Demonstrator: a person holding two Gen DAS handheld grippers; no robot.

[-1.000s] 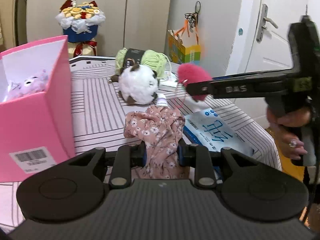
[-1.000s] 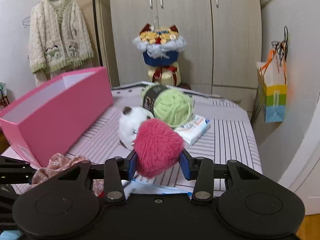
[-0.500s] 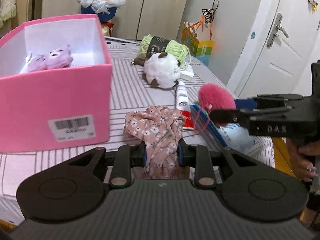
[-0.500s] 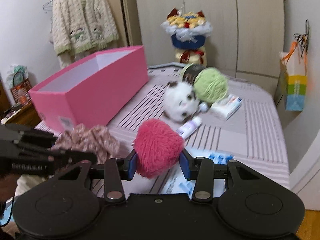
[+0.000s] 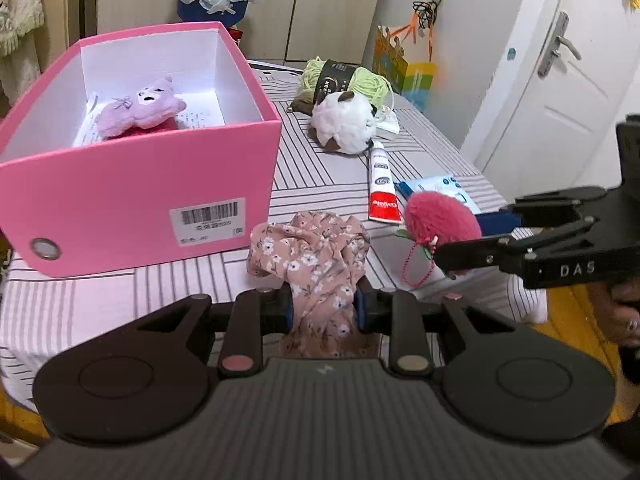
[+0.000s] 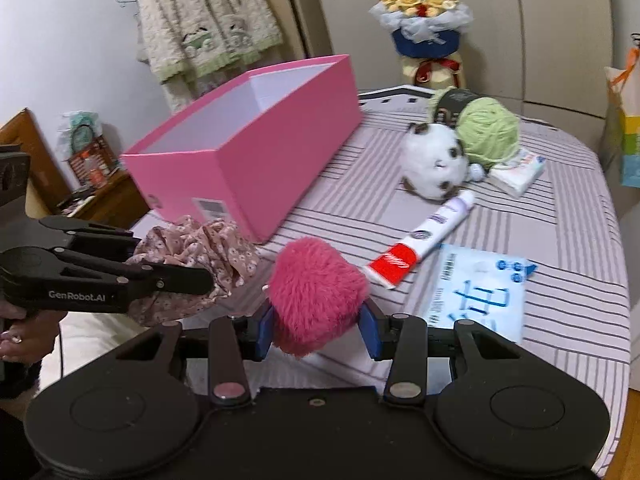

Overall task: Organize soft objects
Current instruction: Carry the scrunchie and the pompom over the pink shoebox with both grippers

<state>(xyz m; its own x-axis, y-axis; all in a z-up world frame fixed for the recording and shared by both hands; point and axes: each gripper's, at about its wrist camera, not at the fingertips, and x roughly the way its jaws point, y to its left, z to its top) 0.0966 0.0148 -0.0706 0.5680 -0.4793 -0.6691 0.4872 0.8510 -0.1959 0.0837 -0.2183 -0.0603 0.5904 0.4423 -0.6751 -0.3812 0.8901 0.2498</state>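
Left gripper [image 5: 322, 306] clamped on floral cloth [image 5: 316, 264], right gripper [image 6: 318, 330] clamped on pompom [image 6: 316, 292], pink box [image 5: 132, 196] just ahead, toothpaste [image 5: 382, 188], plush [image 5: 346, 128], yarn [image 5: 344, 80] on striped cover [image 5: 320, 172], wardrobe [image 5: 328, 8] behind.

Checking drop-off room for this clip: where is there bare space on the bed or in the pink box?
Free: the box's near white floor in front of the purple plush; the striped cover right of the tissue pack. Crowded: the white plush, green yarn, toothpaste tube and blue-printed packet.

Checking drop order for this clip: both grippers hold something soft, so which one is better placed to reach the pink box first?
Probably left. The left gripper, shut on the floral cloth, sits right by the box; the right gripper, holding the pompom, is farther out.
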